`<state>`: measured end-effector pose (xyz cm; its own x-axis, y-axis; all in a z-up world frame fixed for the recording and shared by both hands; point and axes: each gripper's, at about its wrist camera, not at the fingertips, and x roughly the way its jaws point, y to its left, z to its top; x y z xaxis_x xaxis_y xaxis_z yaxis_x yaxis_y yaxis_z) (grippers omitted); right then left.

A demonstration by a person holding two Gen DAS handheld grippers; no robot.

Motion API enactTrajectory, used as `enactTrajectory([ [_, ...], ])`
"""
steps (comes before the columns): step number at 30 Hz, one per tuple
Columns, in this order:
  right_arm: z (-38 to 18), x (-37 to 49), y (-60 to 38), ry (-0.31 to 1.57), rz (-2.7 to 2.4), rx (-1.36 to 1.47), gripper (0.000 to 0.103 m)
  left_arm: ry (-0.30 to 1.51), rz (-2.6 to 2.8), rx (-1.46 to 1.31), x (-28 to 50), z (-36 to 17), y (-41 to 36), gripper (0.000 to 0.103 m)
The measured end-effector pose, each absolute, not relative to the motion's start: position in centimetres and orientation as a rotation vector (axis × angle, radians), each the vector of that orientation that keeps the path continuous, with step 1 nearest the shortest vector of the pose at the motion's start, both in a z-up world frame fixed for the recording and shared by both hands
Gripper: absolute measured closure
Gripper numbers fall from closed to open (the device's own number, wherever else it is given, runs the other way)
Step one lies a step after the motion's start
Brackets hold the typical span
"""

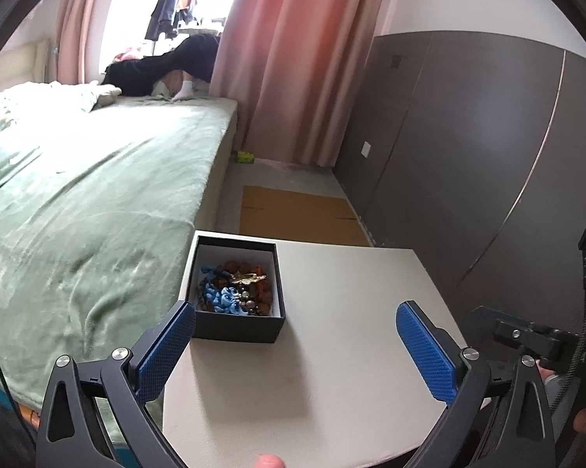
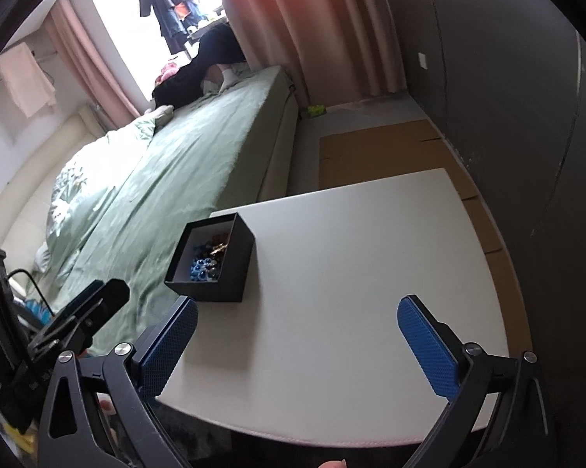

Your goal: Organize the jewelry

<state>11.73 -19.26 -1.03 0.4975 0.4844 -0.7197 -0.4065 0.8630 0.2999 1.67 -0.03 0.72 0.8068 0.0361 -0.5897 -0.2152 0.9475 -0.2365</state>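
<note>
One white table (image 1: 331,351) carries one black box (image 1: 236,327) at its left edge beside the bed (image 1: 98,195); the jewelry (image 1: 236,286), a tangled heap too mixed to count, lies inside. Both the left gripper (image 1: 294,335) and right gripper (image 2: 296,331) hang spread wide, holding nothing. A good approach would come straight down into the box, pinching a single piece.

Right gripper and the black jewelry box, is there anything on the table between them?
No. In the right wrist view, only bare white table lies between the open right gripper and the black jewelry box.
</note>
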Motion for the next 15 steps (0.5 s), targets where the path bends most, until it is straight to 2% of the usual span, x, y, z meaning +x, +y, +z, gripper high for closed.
enactTrajectory([
  [15,-0.6,11.5,-20.6,0.887,0.526,0.137,0.0,0.595,0.18,-0.269,1.6,0.9,-0.1,0.001],
])
